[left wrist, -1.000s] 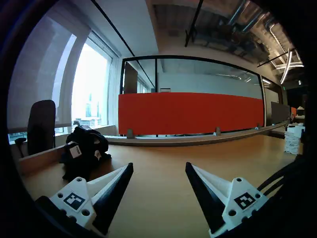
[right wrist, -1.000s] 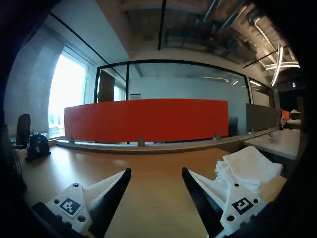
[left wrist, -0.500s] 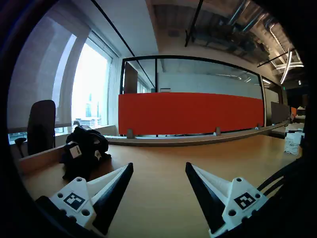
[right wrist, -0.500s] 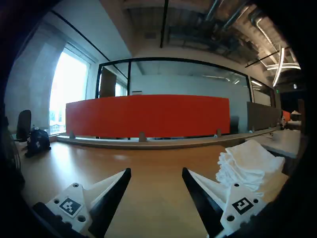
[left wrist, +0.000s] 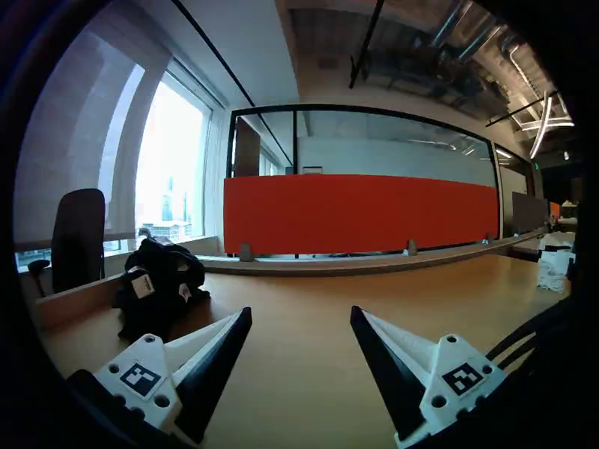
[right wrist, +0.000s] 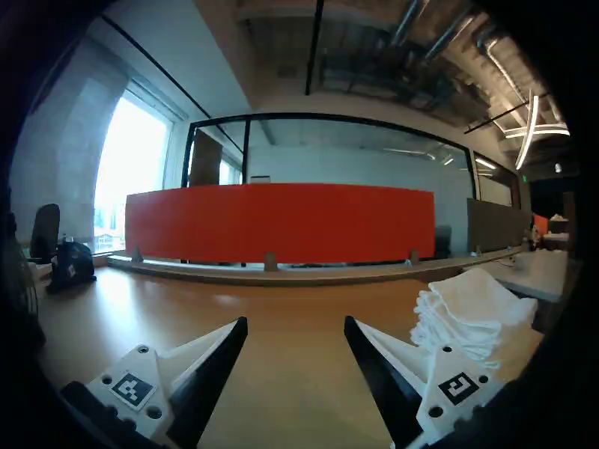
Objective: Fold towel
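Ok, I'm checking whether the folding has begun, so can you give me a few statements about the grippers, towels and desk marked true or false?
1. The right gripper is shut on a towel. False: it is open and empty, and the stack of white towels lies on the wooden table to its right.
2. The left gripper is open with nothing between its fingers. True.
3. A black bag sits on the table, left of the left gripper. True.
4. The divider behind the table is blue. False: the divider panel is red.
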Motion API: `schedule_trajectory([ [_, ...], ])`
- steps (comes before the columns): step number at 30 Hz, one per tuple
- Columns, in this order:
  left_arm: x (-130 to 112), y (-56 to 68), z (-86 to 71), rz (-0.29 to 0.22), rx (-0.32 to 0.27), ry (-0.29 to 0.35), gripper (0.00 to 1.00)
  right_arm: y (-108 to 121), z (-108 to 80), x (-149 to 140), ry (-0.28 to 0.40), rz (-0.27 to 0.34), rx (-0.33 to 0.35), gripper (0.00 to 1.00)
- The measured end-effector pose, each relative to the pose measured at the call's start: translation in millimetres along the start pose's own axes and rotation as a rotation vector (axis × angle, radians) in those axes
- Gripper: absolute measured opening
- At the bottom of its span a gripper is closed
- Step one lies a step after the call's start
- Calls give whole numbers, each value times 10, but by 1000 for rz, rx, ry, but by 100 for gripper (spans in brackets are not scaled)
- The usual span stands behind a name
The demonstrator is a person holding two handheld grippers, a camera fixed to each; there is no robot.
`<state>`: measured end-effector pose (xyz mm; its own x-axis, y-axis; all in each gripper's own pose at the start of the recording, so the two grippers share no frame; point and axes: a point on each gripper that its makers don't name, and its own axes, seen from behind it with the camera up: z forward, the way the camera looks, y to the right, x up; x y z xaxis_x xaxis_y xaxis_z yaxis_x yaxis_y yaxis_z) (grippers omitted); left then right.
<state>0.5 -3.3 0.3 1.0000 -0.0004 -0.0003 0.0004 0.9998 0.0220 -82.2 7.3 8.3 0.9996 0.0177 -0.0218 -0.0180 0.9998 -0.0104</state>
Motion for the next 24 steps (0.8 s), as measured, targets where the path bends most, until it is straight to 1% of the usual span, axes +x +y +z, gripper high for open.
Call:
schedule_trajectory([
  [24, 1, -1, 4, 0, 0, 0, 98, -16, -17, 3, 1, 1, 9, 100],
])
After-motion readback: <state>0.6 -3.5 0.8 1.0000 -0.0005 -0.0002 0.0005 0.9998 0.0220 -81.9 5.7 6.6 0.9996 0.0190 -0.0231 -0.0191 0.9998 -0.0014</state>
